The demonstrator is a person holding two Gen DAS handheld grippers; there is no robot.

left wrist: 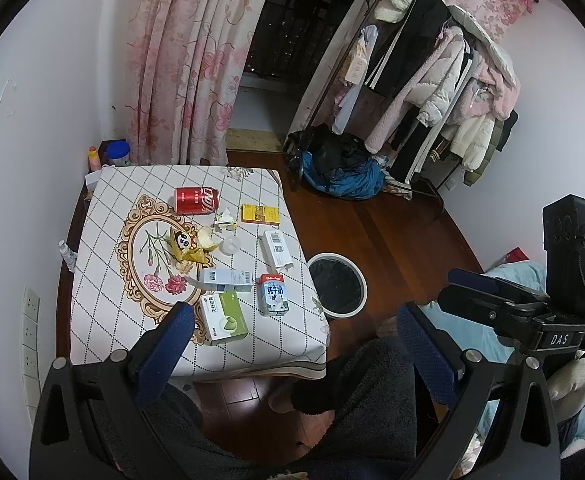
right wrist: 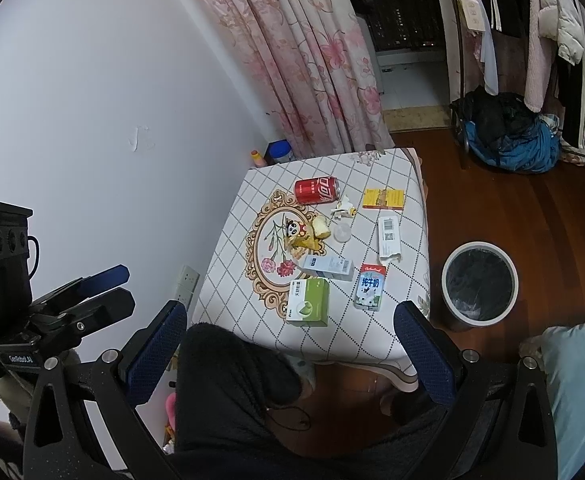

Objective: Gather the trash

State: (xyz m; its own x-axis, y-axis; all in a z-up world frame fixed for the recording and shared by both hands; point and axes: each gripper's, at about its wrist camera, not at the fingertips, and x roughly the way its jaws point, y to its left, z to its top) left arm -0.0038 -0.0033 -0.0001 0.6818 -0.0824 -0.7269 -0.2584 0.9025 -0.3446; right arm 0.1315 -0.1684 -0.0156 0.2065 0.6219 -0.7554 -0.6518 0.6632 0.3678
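1. Left gripper (left wrist: 296,340) is held raised, its 2 blue-padded fingers (left wrist: 164,354) spread wide with nothing between them.
2. Right gripper (right wrist: 290,344) is raised alongside, its 2 fingers (right wrist: 426,354) also wide apart and empty.
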